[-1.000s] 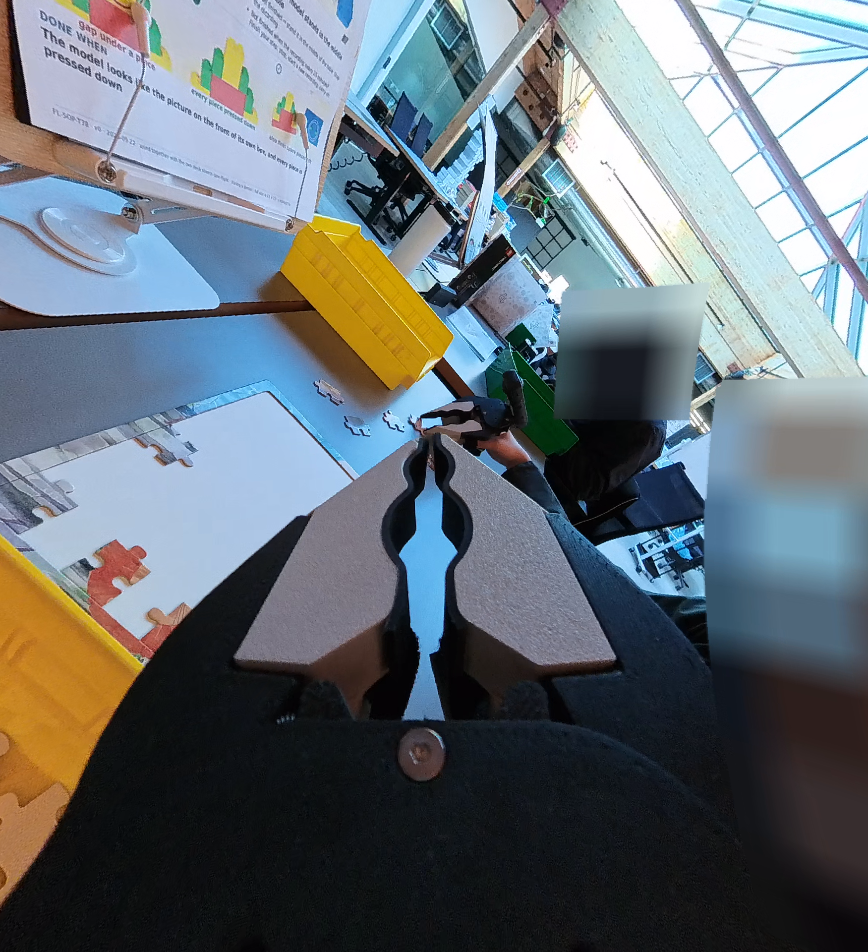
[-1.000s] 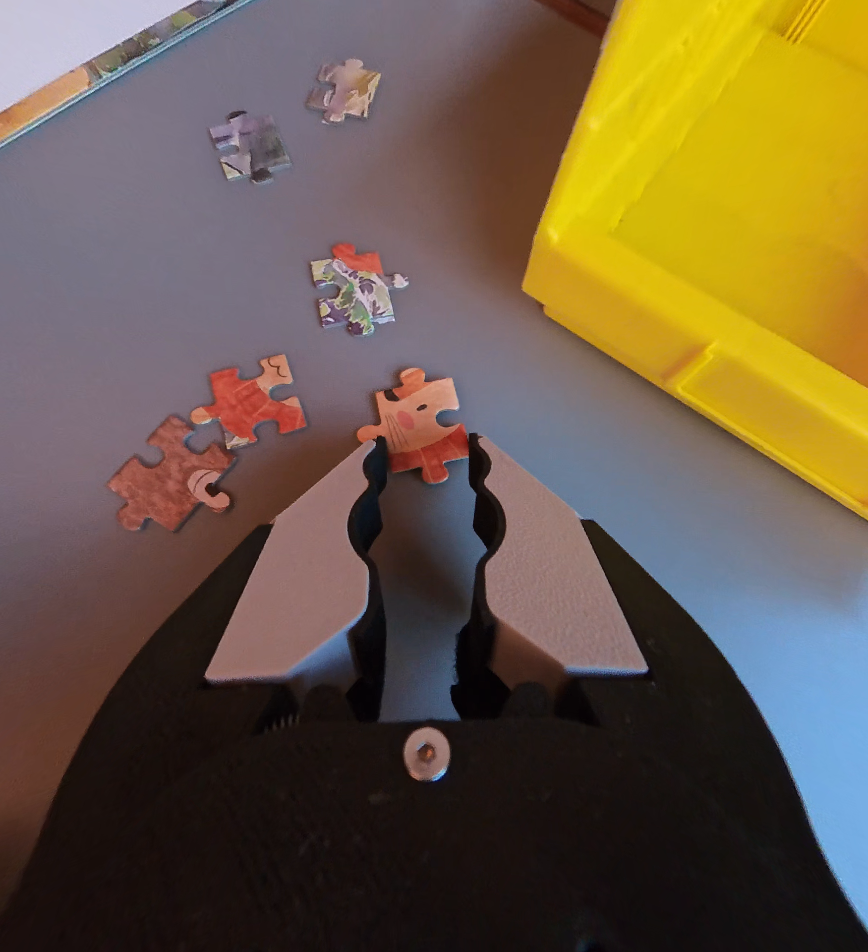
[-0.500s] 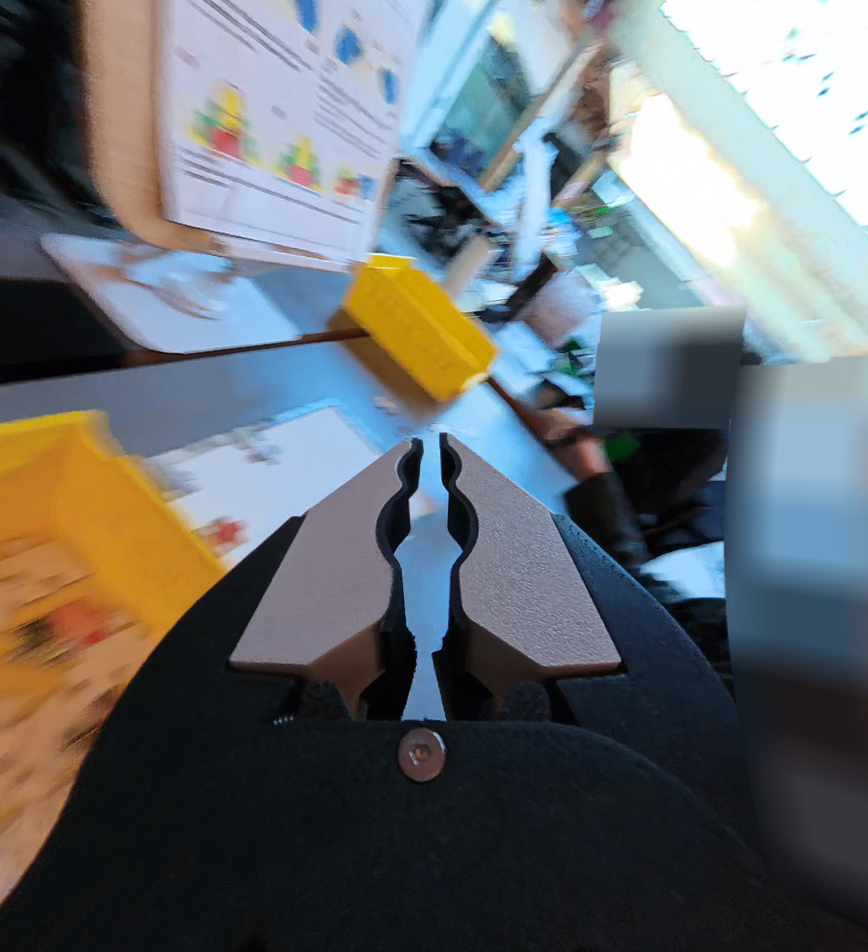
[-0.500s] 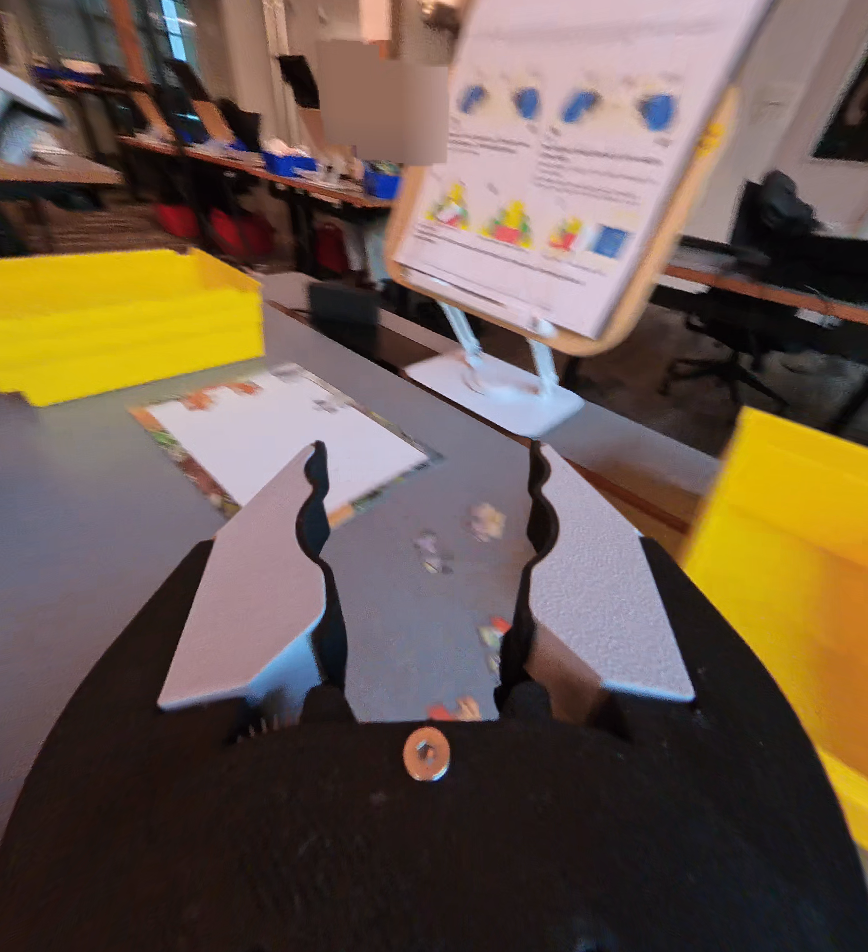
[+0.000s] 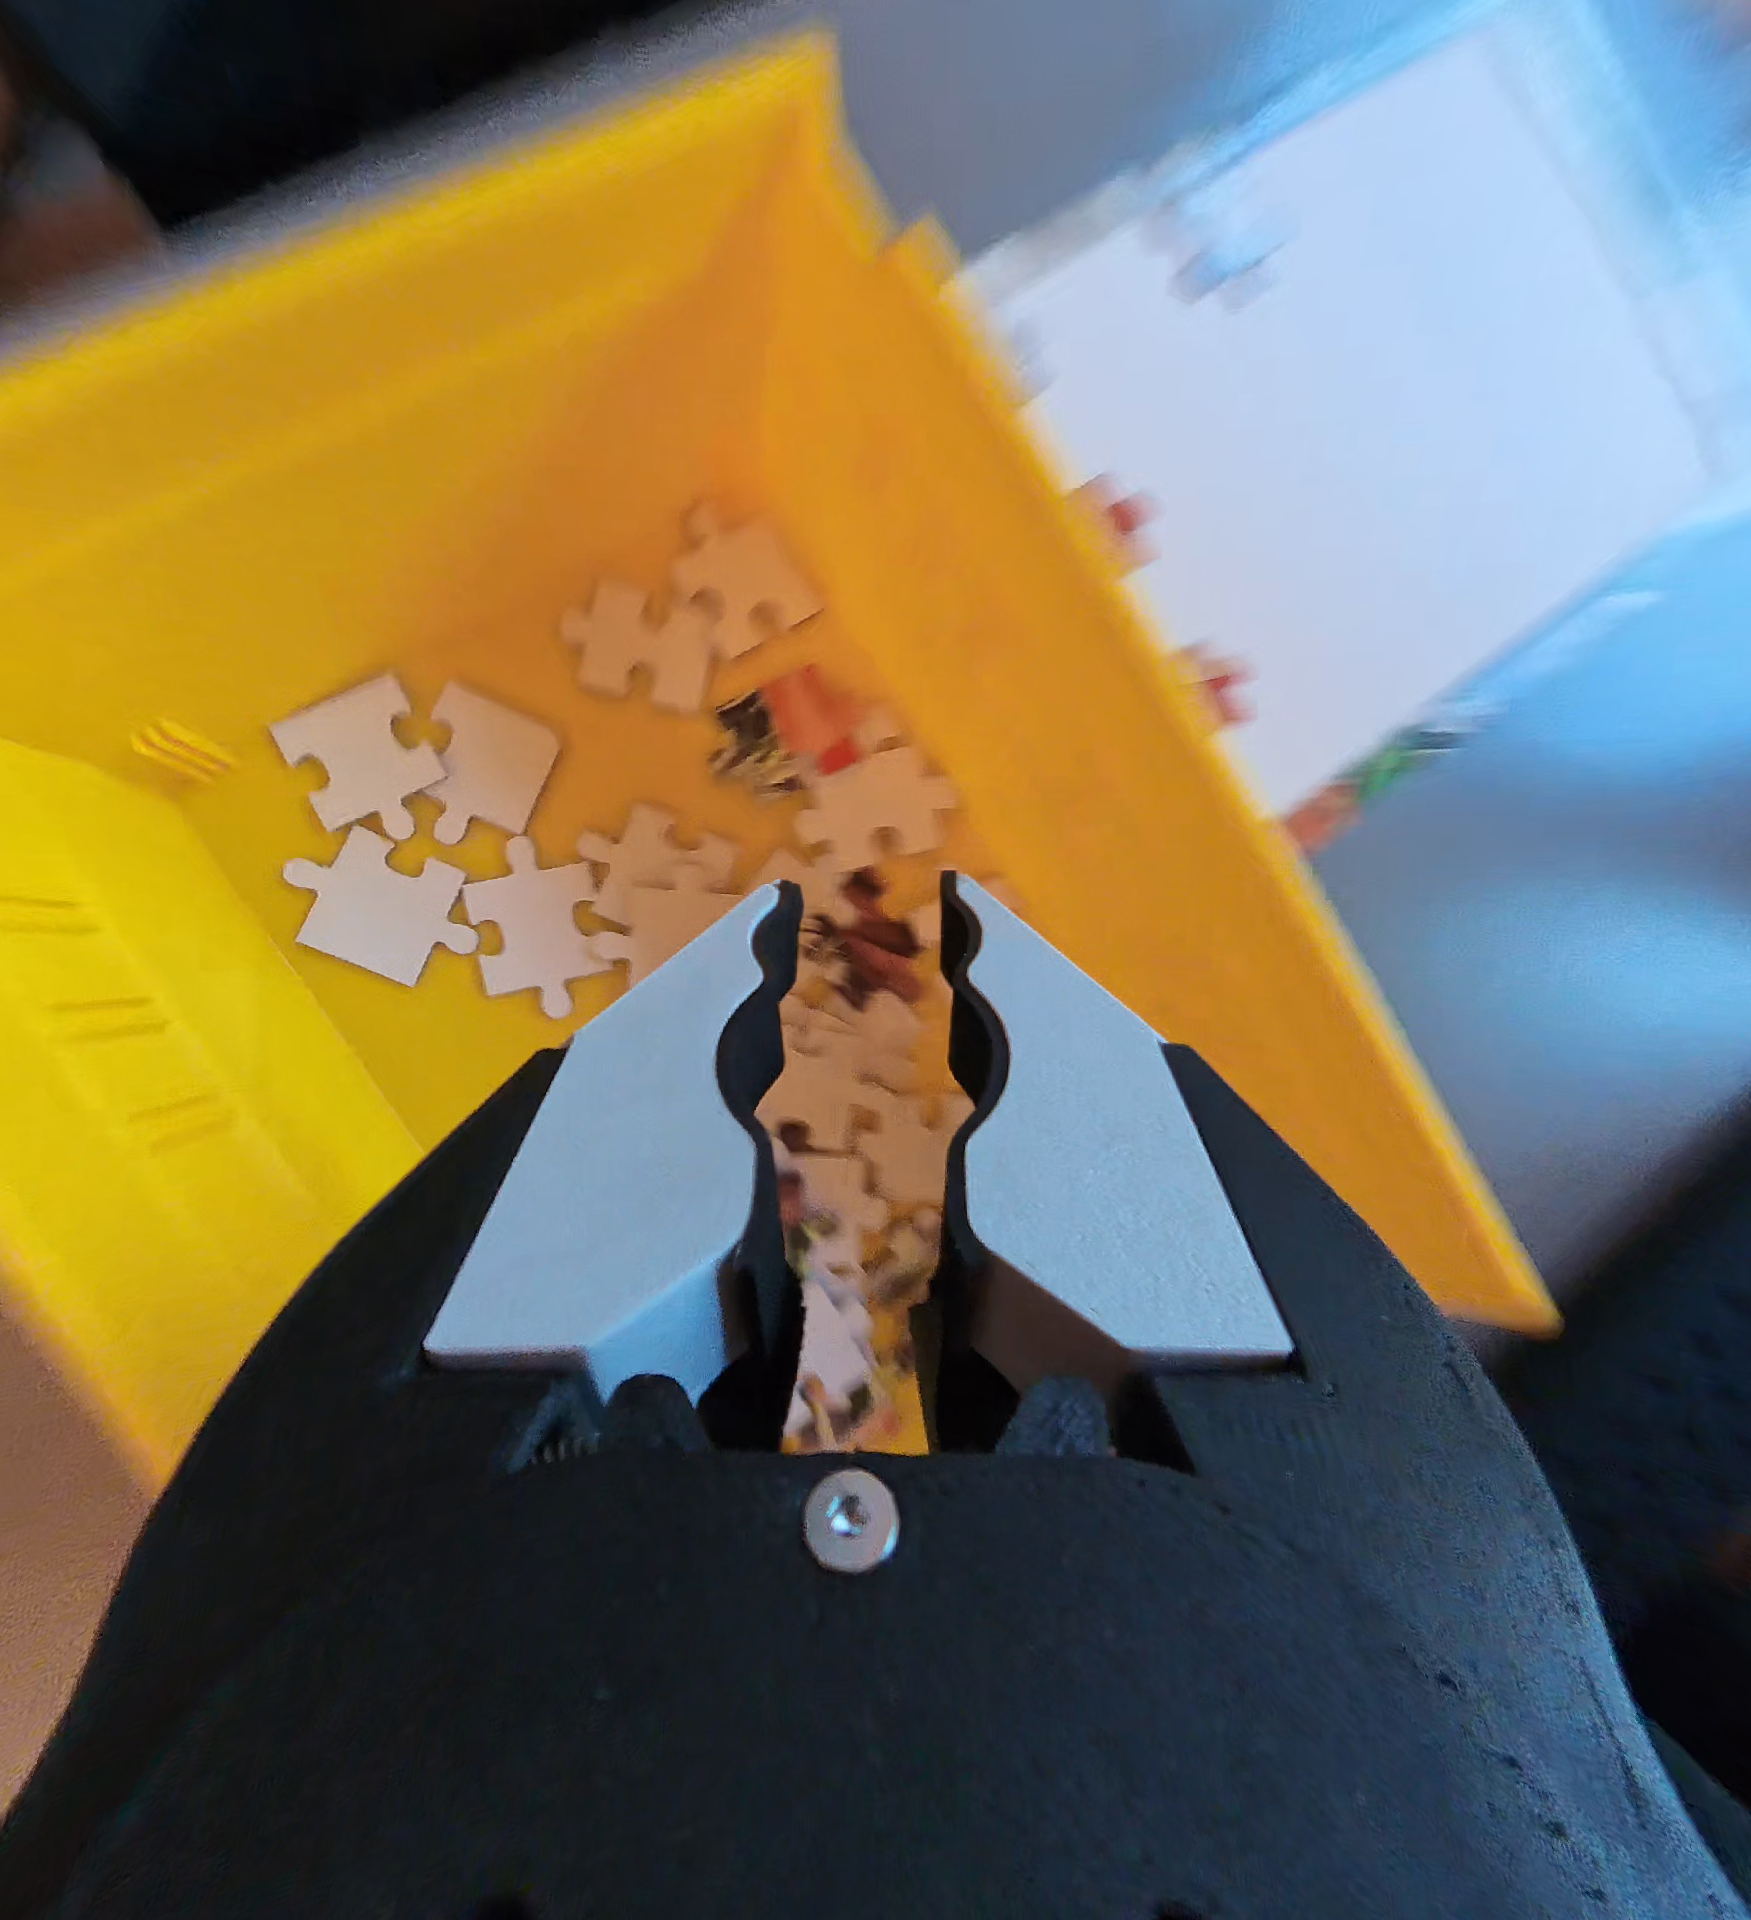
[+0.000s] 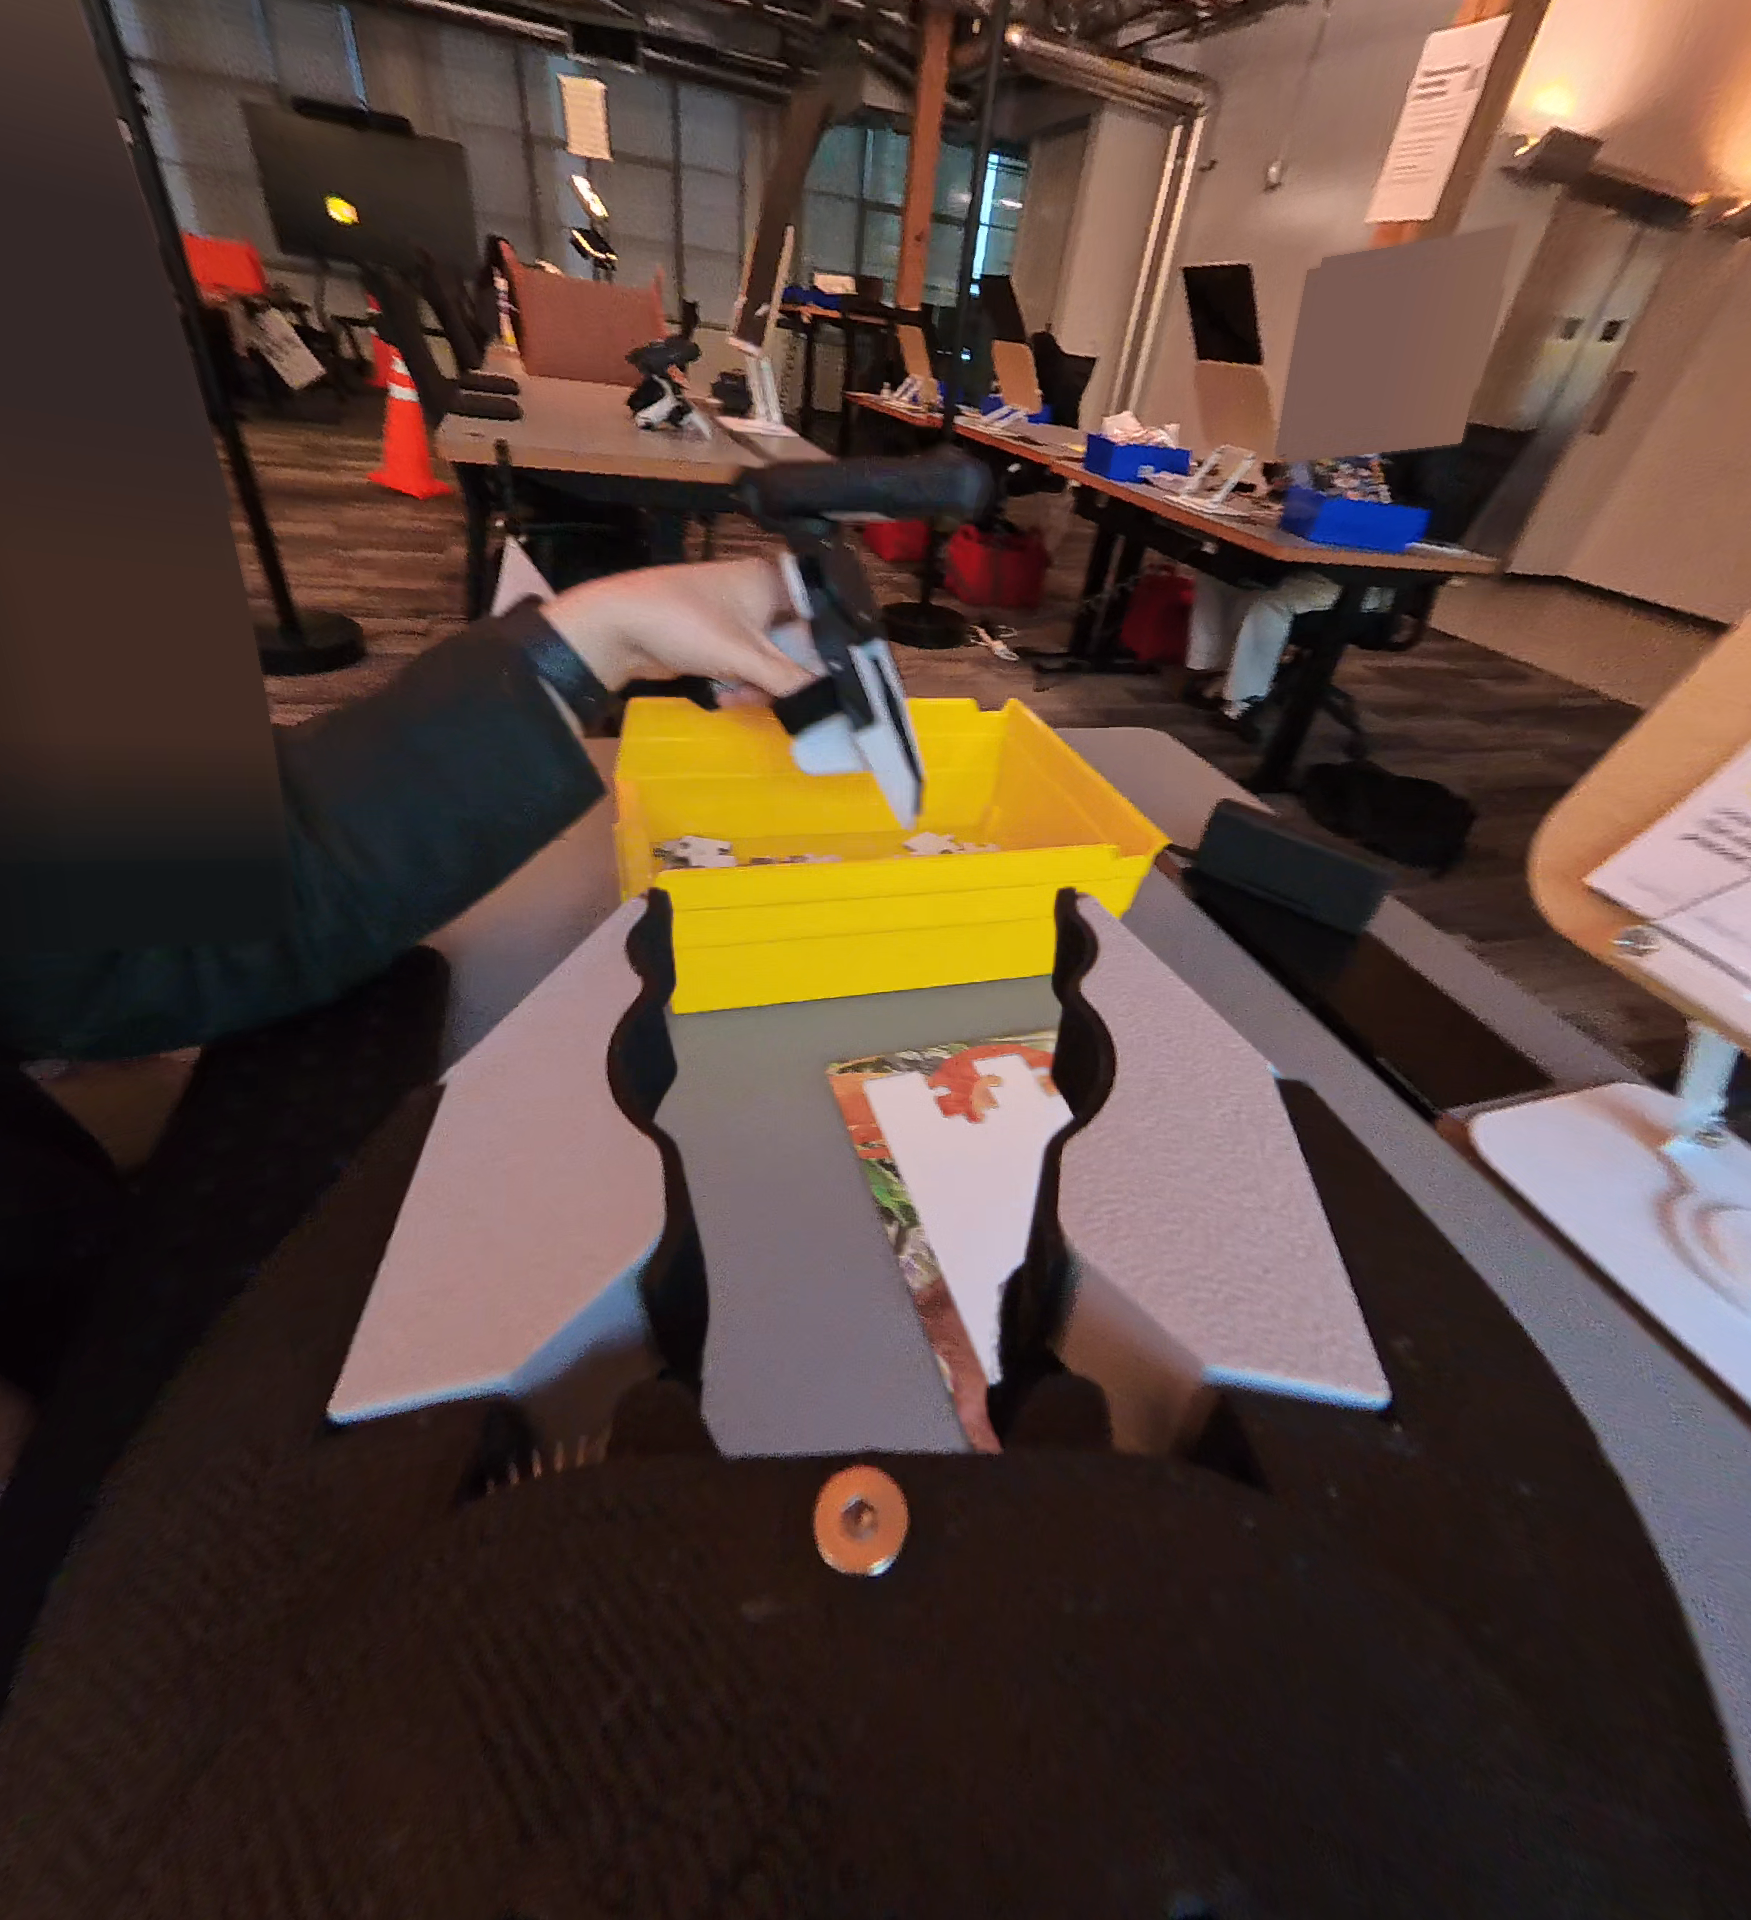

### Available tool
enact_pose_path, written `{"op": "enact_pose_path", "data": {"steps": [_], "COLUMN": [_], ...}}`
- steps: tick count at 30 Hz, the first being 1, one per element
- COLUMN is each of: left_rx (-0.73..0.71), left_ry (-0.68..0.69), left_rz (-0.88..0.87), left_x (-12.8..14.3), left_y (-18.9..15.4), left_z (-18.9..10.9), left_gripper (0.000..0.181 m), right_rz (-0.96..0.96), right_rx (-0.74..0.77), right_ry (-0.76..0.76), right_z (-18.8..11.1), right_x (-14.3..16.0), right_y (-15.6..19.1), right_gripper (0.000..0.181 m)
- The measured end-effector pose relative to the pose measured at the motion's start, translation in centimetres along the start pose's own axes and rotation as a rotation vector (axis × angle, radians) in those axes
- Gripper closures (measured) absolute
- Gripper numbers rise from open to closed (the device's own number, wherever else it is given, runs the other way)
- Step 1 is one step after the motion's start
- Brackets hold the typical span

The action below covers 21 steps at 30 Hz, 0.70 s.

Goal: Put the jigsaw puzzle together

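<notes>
The left gripper (image 5: 866, 883) has swung over the bin (image 5: 538, 343), jaws slightly apart, empty; right gripper (image 6: 860, 925), lifted off the table pieces, gapes empty. Next: fetching another piece (image 5: 876, 816).

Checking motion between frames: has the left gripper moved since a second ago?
Yes. The left gripper has swung from facing across the puzzle board to point down into the yellow bin of loose puzzle pieces, jaws slightly parted.

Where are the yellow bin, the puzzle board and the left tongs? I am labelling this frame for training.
yellow bin (image 6: 881, 930): right wrist view, on its front wall.
puzzle board (image 6: 964, 1174): right wrist view, on its bare white middle.
left tongs (image 6: 902, 795): right wrist view, at the fingertips above the bin.
</notes>
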State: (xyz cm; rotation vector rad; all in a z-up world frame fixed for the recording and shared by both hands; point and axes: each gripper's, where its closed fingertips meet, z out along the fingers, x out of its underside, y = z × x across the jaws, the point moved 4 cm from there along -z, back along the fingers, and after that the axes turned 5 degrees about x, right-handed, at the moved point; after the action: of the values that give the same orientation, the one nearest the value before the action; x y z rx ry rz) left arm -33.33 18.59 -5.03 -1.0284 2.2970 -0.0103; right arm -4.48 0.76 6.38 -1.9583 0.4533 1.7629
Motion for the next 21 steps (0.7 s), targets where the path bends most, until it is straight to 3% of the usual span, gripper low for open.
{"op": "enact_pose_path", "data": {"steps": [4,7,13,19,21], "left_rx": [-0.066,-0.050,-0.035,-0.099,-0.110], "left_ry": [-0.033,-0.044,0.015,0.078,0.061], "left_rz": [0.012,-0.002,0.010,0.139,0.154], "left_x": [-1.3,-1.4,-0.3,0.1,-0.2], "left_y": [1.7,2.2,2.9,2.8,2.7], "left_z": [3.7,5.1,7.3,8.9,8.9], "left_gripper": [0.150,0.131,0.120,0.111,0.116], "right_rz": [0.041,0.094,0.260,0.268,0.262], "right_rx": [-0.030,-0.017,0.004,0.028,0.025], "right_ry": [0.035,0.050,-0.019,-0.001,0.008], "right_z": [1.4,1.2,-0.1,-0.8,-0.8], "right_x": [3.5,5.2,5.8,6.4,6.5], "right_y": [0.4,-0.9,-3.5,-4.5,-4.4], "right_gripper": [0.108,0.110,0.115,0.115,0.115]}}
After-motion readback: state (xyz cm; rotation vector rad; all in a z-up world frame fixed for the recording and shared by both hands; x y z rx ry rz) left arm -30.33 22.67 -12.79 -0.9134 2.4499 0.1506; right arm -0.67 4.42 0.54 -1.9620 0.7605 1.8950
